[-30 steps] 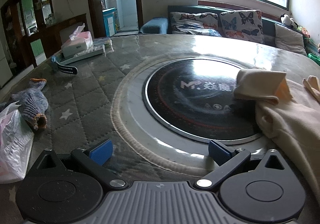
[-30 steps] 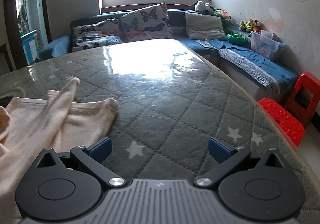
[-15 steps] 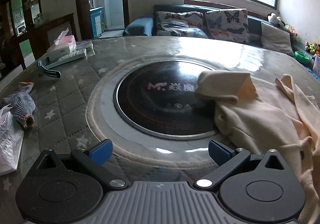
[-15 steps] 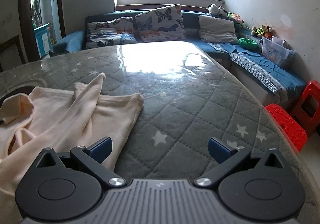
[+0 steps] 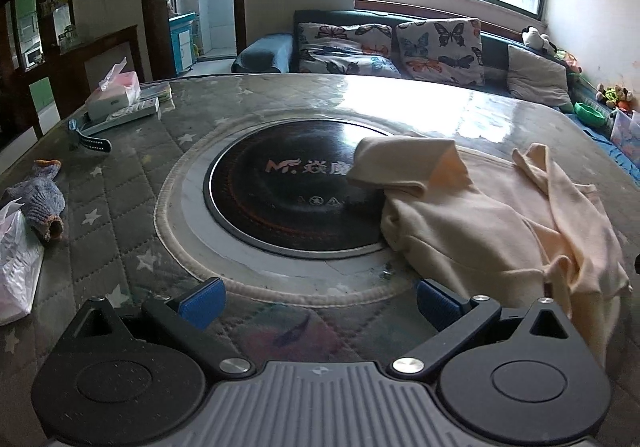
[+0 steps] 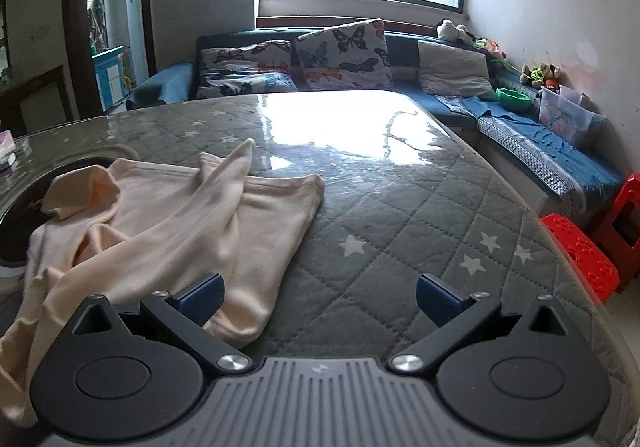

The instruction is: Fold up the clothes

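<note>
Left wrist view: cream garment crumpled on the bench, one cuffed end flopped over the black round hob plate, rest bunched to its right. Left gripper jaws wide apart, empty, near garment's edge. Right gripper jaws also wide apart, empty, left finger over the garment's hem. Tissue box, remote, knit glove, white plastic bag well apart at left. Red stool beside bench.

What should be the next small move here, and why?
Probably lower the right gripper onto the garment's near edge and close. Both grippers are open and empty, the left gripper faces the cooktop, and the garment lies crumpled, unfolded.
</note>
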Demonstrator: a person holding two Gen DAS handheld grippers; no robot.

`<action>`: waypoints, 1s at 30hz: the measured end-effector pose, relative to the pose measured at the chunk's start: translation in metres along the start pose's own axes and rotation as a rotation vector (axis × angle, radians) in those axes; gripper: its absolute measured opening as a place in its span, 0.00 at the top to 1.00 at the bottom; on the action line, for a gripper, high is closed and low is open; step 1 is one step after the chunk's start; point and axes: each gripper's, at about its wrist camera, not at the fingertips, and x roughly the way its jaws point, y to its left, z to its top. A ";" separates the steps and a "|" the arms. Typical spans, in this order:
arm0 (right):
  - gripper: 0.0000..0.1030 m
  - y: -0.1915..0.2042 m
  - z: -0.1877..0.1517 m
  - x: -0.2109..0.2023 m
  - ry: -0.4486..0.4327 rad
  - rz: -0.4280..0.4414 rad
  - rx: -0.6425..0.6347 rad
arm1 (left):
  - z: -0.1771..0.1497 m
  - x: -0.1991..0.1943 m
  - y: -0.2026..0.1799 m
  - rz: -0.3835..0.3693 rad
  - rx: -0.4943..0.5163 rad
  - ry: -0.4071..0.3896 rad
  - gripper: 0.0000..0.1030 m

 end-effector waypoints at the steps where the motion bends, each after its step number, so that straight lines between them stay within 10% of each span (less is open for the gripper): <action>1: 0.00 0.002 -0.002 -0.002 -0.001 0.004 -0.004 | -0.001 -0.002 -0.001 -0.001 0.000 0.000 0.00; 30: 0.00 0.014 -0.019 -0.039 -0.029 0.051 -0.021 | -0.008 -0.024 -0.025 -0.029 0.030 0.021 0.00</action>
